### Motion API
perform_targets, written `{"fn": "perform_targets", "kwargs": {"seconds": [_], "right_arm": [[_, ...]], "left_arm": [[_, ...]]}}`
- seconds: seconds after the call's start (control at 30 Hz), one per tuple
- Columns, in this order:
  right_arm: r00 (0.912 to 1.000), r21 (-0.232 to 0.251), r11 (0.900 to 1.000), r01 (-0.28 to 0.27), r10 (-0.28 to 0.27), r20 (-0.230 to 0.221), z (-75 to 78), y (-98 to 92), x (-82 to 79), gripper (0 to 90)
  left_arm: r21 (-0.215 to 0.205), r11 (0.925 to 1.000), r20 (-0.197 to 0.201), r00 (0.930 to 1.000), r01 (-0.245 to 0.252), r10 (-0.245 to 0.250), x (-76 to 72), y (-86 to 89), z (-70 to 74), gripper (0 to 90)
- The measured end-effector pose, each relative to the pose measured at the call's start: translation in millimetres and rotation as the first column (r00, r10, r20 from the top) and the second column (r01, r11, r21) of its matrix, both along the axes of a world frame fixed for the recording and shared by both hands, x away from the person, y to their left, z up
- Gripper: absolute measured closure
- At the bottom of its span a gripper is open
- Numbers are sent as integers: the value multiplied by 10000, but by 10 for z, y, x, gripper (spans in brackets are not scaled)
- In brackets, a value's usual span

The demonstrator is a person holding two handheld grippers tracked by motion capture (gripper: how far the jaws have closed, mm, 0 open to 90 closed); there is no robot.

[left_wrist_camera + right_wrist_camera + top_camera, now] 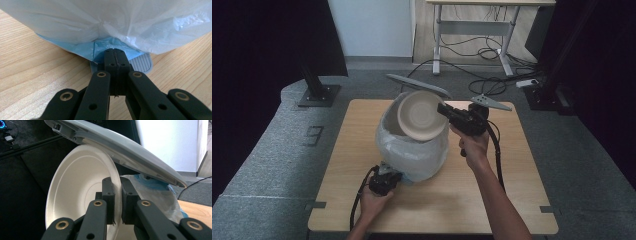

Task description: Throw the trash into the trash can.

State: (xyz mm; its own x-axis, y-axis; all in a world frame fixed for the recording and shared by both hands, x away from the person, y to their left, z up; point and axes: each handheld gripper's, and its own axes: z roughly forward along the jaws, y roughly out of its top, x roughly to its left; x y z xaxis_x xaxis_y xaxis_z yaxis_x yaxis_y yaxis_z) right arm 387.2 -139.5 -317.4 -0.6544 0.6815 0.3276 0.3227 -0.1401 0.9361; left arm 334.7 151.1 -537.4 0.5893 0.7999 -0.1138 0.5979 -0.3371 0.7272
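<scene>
A "9"-like mark (314, 135) stands on the grey floor mat (272, 150).

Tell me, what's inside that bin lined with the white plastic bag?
At the mouth of the white plastic bag, a white paper plate is tilted in under the raised grey lid. Anything deeper is hidden by the plate and bag.

Plate (420, 114) over bin (412, 150), under lid (418, 85).

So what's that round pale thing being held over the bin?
Start at the wooden table and find the bag-lined bin in its middle, its grey lid raised. Above its mouth the right gripper pinches a paper plate by the rim: cream, shallow, tilted on edge.
</scene>
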Motion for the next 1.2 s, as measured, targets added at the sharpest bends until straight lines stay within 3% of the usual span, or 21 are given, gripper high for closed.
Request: {"fn": "perform_targets", "kwargs": {"seconds": [0.7, 1.07, 1.1, 1.13, 1.17, 1.2], "right_arm": [[10000, -209, 9998, 17, -16, 31, 12, 290, 130, 829], [9997, -356, 9991, 236, -233, 111, -12, 338, 193, 824], [9996, -619, 9979, 187, -173, 239, -36, 349, 204, 723], [9996, -619, 9979, 187, -173, 239, -36, 349, 204, 723], [9982, -1067, 9934, 419, -371, 471, -59, 365, 197, 597], [9982, -1067, 9934, 419, -371, 471, -59, 365, 197, 597]], "left_arm": [[8, 10000, 12, 10000, 17, -17, 0, 1, -1, 900], [18, 10000, 12, 10000, 32, -32, 1, 1, 0, 900], [29, 10000, 20, 10000, 29, -29, -1, 0, 0, 900], [29, 10000, 20, 10000, 29, -29, -1, 0, 0, 900], [17, 10000, 14, 10000, 32, -32, 0, 1, 0, 900], [17, 10000, 14, 10000, 32, -32, 0, 1, 0, 900]]}}
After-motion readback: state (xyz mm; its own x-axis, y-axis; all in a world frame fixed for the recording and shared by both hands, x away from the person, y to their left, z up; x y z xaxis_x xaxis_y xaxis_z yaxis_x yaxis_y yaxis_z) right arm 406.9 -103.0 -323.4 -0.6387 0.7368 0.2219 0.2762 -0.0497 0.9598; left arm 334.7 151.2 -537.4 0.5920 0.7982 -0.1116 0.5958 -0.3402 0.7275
